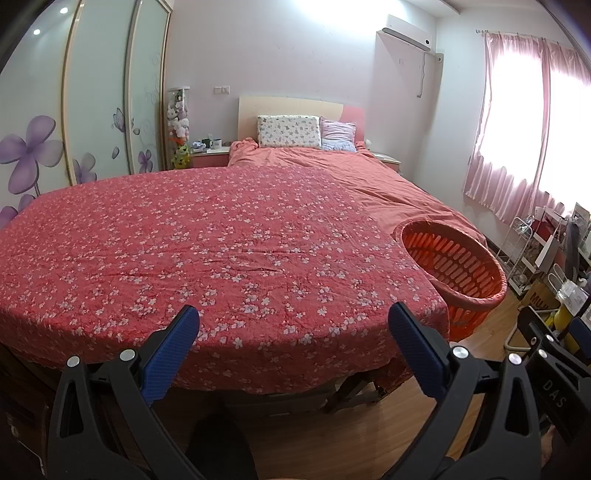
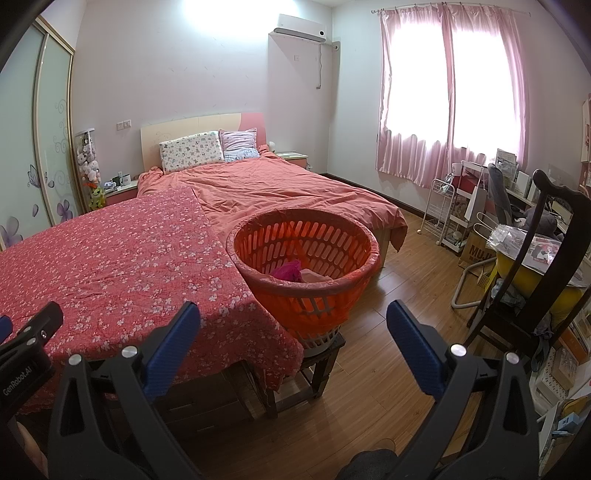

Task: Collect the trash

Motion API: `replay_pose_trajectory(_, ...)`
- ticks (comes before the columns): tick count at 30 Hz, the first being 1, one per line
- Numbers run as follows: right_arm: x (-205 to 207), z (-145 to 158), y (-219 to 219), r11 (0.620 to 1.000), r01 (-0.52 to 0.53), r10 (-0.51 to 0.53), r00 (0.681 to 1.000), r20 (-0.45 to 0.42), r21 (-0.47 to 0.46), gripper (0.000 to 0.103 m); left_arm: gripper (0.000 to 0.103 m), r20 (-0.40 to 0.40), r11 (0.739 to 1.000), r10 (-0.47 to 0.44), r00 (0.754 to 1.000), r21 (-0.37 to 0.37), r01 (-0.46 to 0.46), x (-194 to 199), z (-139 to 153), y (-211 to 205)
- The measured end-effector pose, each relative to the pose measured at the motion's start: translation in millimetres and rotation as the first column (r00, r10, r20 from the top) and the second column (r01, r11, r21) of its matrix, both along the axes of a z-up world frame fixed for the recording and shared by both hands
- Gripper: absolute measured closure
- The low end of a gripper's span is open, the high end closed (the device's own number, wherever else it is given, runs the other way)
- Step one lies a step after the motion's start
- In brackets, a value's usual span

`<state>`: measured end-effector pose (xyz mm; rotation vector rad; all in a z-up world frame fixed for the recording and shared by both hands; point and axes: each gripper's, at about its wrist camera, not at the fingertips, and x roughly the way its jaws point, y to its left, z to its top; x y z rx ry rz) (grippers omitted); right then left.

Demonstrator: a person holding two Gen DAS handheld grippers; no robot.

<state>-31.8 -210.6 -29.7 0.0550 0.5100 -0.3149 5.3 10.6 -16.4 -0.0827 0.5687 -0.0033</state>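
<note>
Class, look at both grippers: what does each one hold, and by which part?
Nothing is held. The left gripper and the right gripper are both open and empty, with only cloth, basket and floor beyond.

Pale walls, a wooden floor (image 2: pixel 373 373) and a bed (image 2: pixel 280 192) under a salmon cover; pink curtains (image 2: pixel 417 110) glow with daylight (air conditioner (image 2: pixel 301 27) mounted above).

Left gripper (image 1: pixel 293 325) and right gripper (image 2: pixel 293 323) side by side, level, blue-padded fingers (image 1: pixel 173 354) spread wide, empty.
</note>
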Motion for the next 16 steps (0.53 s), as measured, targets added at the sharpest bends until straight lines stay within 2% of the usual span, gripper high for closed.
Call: replay_pose_trajectory(16,0.0,0.7,-0.6,1.0,-0.001,0.001,1.0,-0.002,0.001,0.004,0.002,0.006,1.0,-0.001,1.0,0.019,0.001,0.3,4.2,-3.8)
